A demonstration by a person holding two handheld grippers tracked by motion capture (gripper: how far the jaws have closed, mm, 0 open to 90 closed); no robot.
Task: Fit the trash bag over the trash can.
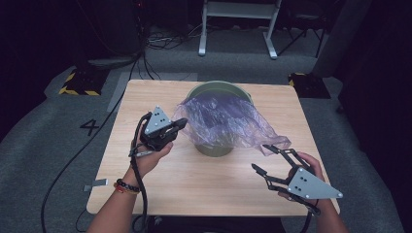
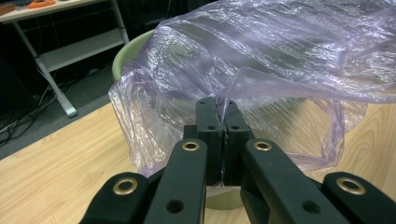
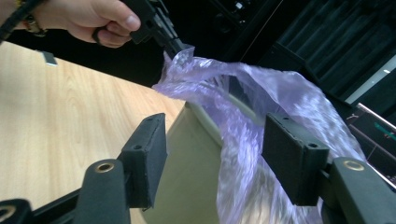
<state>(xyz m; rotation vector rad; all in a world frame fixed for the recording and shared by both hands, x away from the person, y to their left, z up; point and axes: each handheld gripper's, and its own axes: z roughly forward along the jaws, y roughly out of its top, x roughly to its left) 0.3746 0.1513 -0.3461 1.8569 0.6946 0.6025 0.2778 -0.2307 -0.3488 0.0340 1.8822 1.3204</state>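
Nearest the person, the right gripper (image 1: 266, 158) hovered above the front right part of the wooden surface (image 1: 160, 184), its fingers (image 3: 145, 158) standing apart with nothing pressed between them. In the right gripper view a loose fold of the purple plastic bag (image 1: 228, 121) hung in the gap between the two pads without touching either, which suggests this hand was lining up for a hold on the bag's near edge. That edge trailed down off the bin toward the surface, just ahead of the fingertips.

A little farther in, the left gripper (image 1: 180, 122) had its fingers (image 2: 208, 126) closed flat together on the bag's left edge; the left gripper view showed the thin film pinched in the seam between the pads and lifted. Held up that way, the mouth of the bag was probably being kept taut so the other side could be drawn out and over the rim.

Beyond both hands stood the pale green bin (image 1: 214, 148), near the middle of the surface, with the bag draped crumpled over its top and spilling to the right.

On the grey carpet to the left of the surface a dark figure "4" (image 1: 90, 127) was marked. No brand or label could be read on bag or bin.
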